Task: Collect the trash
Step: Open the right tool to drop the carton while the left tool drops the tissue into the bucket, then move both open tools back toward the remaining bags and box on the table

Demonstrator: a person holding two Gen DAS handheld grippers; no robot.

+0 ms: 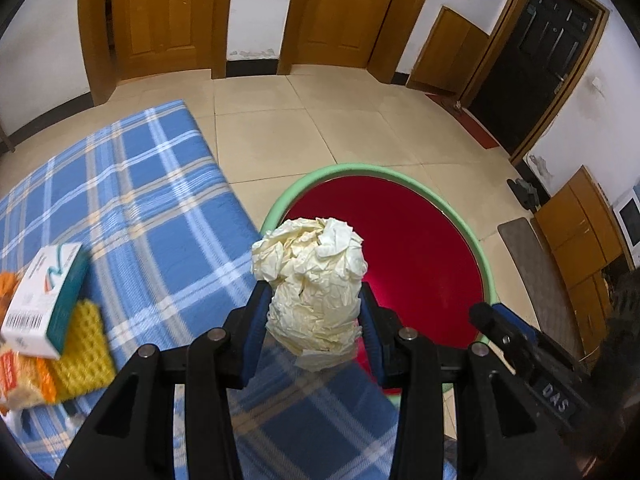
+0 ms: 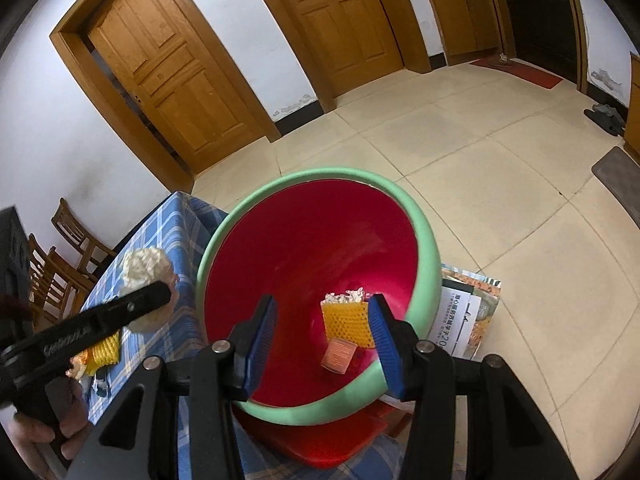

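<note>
My left gripper (image 1: pixel 314 312) is shut on a crumpled ball of cream paper (image 1: pixel 312 280) and holds it above the table edge, beside the red bin with a green rim (image 1: pixel 332 174). The right wrist view shows that paper ball (image 2: pixel 146 266) and the left gripper (image 2: pixel 120 312) left of the bin (image 2: pixel 424 240). My right gripper (image 2: pixel 322 328) is open and empty above the bin's mouth. Inside the bin lie a yellow foam net (image 2: pixel 348 320), a small orange packet (image 2: pixel 338 354) and a white scrap (image 2: pixel 346 295).
On the blue plaid tablecloth (image 1: pixel 140 200) lie a white and teal box (image 1: pixel 44 300), a yellow foam net (image 1: pixel 80 352) and an orange wrapper (image 1: pixel 16 376). A magazine (image 2: pixel 468 312) lies on the tile floor beside the bin. Wooden chairs (image 2: pixel 68 256) stand at the left.
</note>
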